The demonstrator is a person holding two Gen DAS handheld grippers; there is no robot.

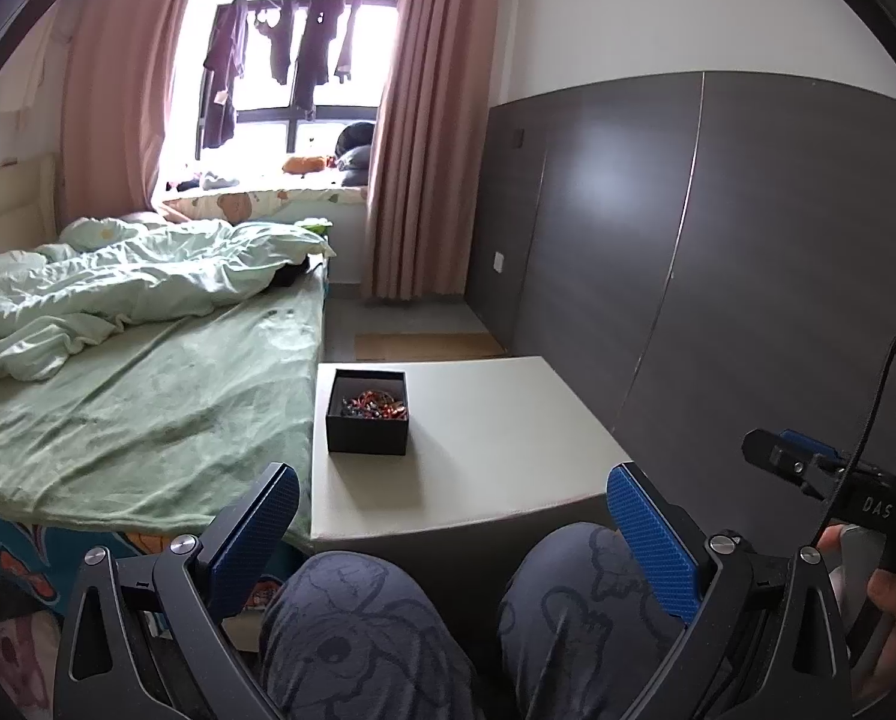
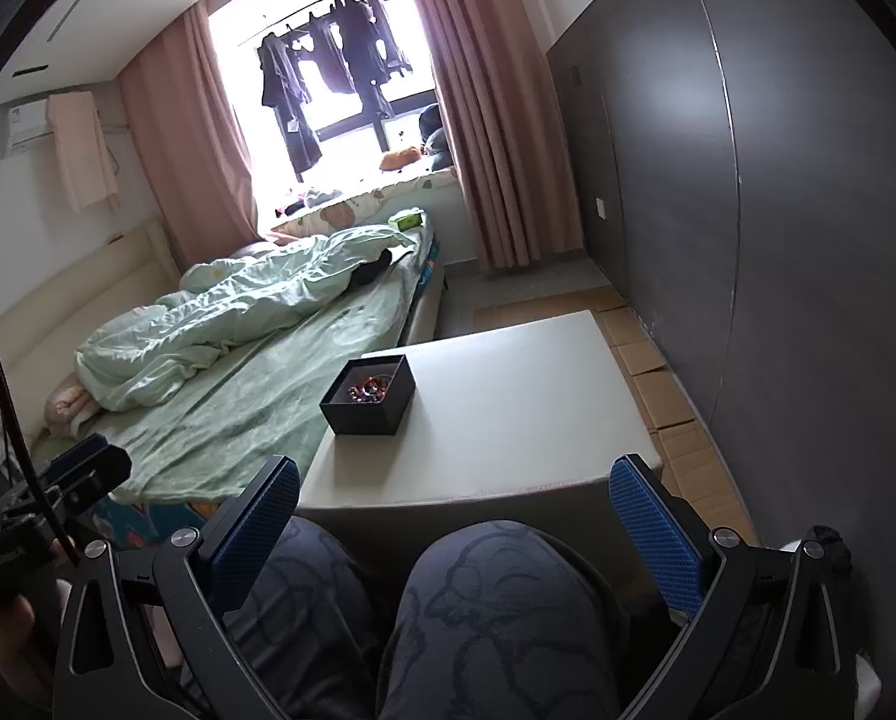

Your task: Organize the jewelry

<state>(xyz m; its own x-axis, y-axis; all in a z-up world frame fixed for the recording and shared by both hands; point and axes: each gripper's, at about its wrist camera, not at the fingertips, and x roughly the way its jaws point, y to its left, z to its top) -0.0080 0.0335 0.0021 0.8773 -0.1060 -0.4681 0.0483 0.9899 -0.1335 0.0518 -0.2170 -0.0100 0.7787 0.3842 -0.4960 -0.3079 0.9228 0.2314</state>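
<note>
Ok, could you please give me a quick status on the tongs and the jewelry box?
Both tongs open, empty, held back over the knees. Black box open on the white table, beaded jewelry piled inside. Nothing in the way.

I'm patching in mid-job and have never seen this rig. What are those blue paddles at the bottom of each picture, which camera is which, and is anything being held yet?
There is no robot arm here: a seated person holds a two-finger gripper in each hand, and each gripper carries a wide-angle camera looking forward along its fingers. The blue paddles are those fingers' pads. One picture looks out from the left gripper, the other from the right gripper. Each gripper also shows at the edge of the other's picture. Both are wide open and hold nothing; they hover above the person's knees, short of the white table. On the table stands an open black box with a tangle of jewelry in it, mostly reddish beads. The table sits between a bed with green bedding and a grey wall panel.
</note>
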